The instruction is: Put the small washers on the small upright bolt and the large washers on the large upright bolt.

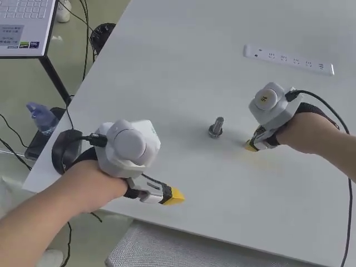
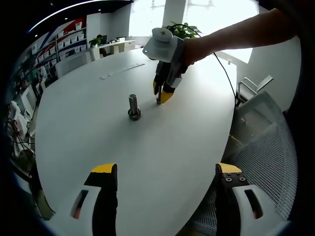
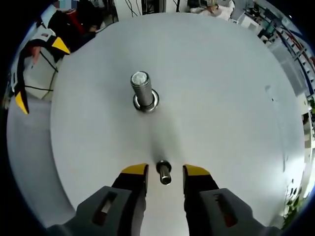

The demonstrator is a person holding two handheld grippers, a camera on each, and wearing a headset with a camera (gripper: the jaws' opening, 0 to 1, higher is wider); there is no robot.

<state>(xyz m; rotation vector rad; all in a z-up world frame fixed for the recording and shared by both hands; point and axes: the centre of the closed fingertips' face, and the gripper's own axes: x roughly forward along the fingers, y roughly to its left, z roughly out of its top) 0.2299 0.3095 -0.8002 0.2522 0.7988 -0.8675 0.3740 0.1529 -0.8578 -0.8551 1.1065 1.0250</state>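
White table [image 1: 183, 50] carries a power strip [image 1: 288, 60] and large bolt [image 1: 216, 127].

White table [image 1: 183, 50], viewed from above and in front. Near centre we mark large upright bolt [image 1: 216, 127], base wider than shaft. Right gripper [image 1: 251, 146] near bolt, yellow tips down at tabletop, black cable leaving its housing. Left gripper [image 1: 173, 195] near front edge, well apart from bolt, yellow tips pointing rightward. Power strip [image 1: 288, 60] on far side. Off table at left we note laptop [image 1: 25, 22] and spray bottle [image 1: 41, 117]. Mesh chair [image 1: 167, 250] below front edge.
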